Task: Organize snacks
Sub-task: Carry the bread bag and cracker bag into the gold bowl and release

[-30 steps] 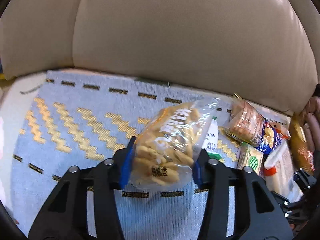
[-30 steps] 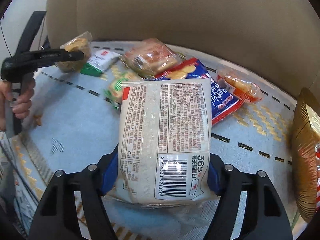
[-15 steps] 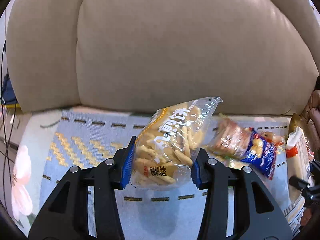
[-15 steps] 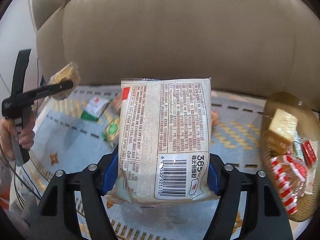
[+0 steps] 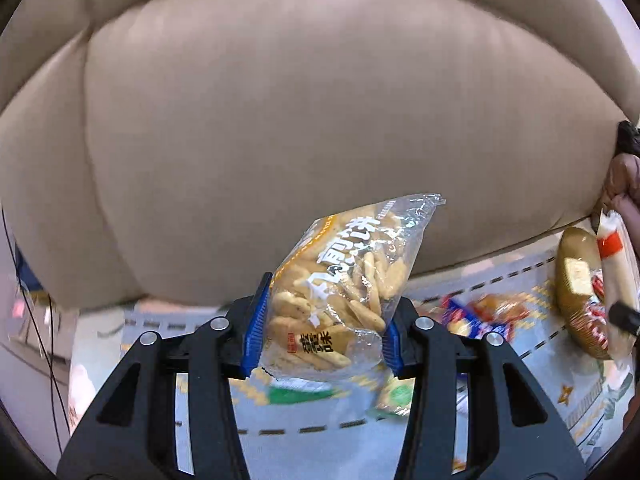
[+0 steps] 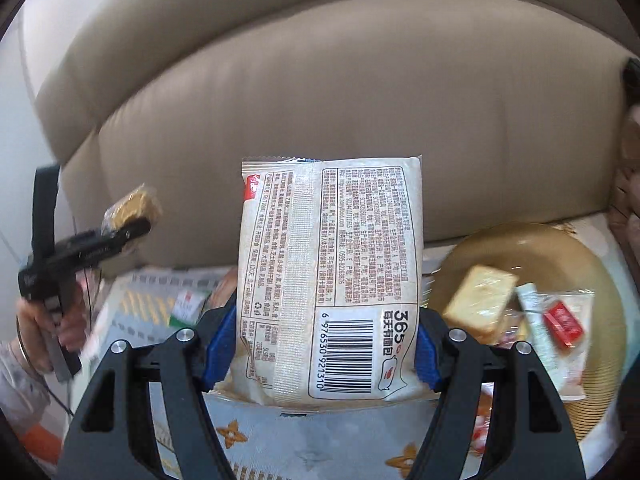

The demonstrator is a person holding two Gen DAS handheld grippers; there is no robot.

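Transport is underway: the left gripper is clamping a cracker bag aloft, and the right gripper is clamping a bread packet. Next, likely, each is needing lowering into the golden plate waiting right of the right gripper.

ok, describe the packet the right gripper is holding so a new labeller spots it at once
In front of the beige leather sofa back, left of the round golden plate of snacks, the right gripper pinches an upright white rectangular packet between blue-padded fingers. Only it shows a printed back panel with a black barcode and "365"; the left gripper's clear cracker bag doesn't.
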